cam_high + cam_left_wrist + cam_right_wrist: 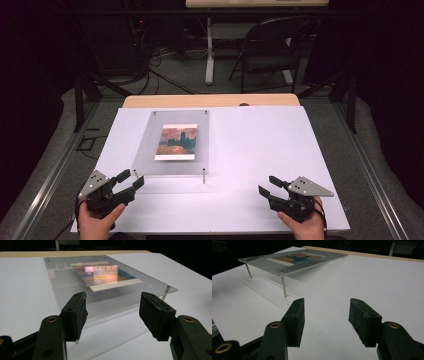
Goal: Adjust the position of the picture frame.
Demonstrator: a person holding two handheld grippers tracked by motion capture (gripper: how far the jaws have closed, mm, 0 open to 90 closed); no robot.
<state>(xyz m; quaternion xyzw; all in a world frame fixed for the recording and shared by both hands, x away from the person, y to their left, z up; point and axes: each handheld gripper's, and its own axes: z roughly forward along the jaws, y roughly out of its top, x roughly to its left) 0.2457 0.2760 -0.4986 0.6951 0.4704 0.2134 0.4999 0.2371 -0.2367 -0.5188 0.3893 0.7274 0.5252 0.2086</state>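
Frame: the clear acrylic picture frame (172,145) stands on 4 pins, left of centre on your worktop (260,145).
Left gripper (131,181): fingers wide apart, empty, just before the frame's near-left corner; nearer.
Right gripper (266,186): fingers wide apart, empty, well apart to the right.

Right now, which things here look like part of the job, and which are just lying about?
Likely in the job: acrylic picture frame on metal legs, left gripper, right gripper.
Just about: folding chair, floor cables.
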